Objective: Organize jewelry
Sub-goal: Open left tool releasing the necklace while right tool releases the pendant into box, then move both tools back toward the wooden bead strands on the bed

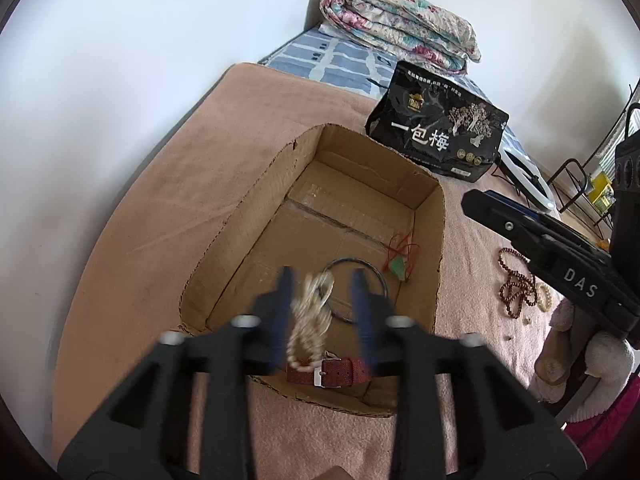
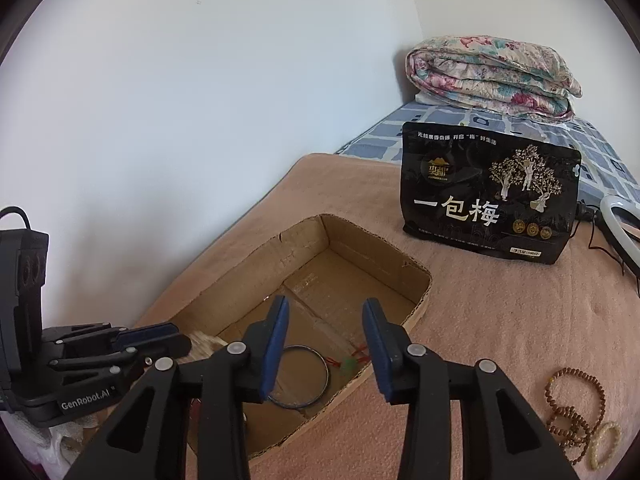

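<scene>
Am holding left claw spread over cardboard box on bed, pearl necklace loose between fingers. Right claw spread, empty, hovering over box.

Both wrist views looked steeply down, close over the cardboard box; both shared the black pouch and folded quilt.

An open cardboard box sits on the pink blanket. Inside lie a dark thin bangle, a green pendant on red cord by the right wall, a red watch strap at the near wall, and a blurred white bead strand. Brown bead strings and a pale bracelet lie on the blanket right of the box.
</scene>
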A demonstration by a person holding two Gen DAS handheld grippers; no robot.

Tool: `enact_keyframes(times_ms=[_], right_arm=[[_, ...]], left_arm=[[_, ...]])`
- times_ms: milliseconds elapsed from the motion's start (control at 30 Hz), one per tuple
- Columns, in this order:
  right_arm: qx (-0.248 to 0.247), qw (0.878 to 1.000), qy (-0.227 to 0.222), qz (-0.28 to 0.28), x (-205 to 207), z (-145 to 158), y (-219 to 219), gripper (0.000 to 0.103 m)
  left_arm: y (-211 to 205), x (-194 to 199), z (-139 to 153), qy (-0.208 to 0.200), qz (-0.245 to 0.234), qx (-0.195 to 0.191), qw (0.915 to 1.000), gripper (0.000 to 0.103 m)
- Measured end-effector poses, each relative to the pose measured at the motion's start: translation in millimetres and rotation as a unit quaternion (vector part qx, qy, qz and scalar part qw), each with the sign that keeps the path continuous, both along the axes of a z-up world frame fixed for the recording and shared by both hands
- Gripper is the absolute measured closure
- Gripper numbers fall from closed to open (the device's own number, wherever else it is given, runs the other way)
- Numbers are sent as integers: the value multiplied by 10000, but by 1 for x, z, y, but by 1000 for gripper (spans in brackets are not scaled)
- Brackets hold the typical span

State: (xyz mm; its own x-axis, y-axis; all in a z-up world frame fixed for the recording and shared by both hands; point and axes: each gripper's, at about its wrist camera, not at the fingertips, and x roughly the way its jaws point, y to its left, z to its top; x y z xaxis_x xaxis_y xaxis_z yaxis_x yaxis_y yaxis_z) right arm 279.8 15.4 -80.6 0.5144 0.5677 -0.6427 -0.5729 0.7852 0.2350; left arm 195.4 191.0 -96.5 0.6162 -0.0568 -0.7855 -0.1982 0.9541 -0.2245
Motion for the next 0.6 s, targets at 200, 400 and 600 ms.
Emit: enact_keyframes(times_ms=[200,400,600], right_arm=[[-85,9999,-29,-87,-1,2,-7,57],[-118,9997,-110,-176,-6,9,-15,54],[-212,9988,-302,-310,-15,20,-28,38]], left_arm=[[0,-2,3,-36,32,-17,10000,67],[-6,-3,8,-120,6,66,9999,67],[-20,-6,14,-240,-76,154,9996,67]])
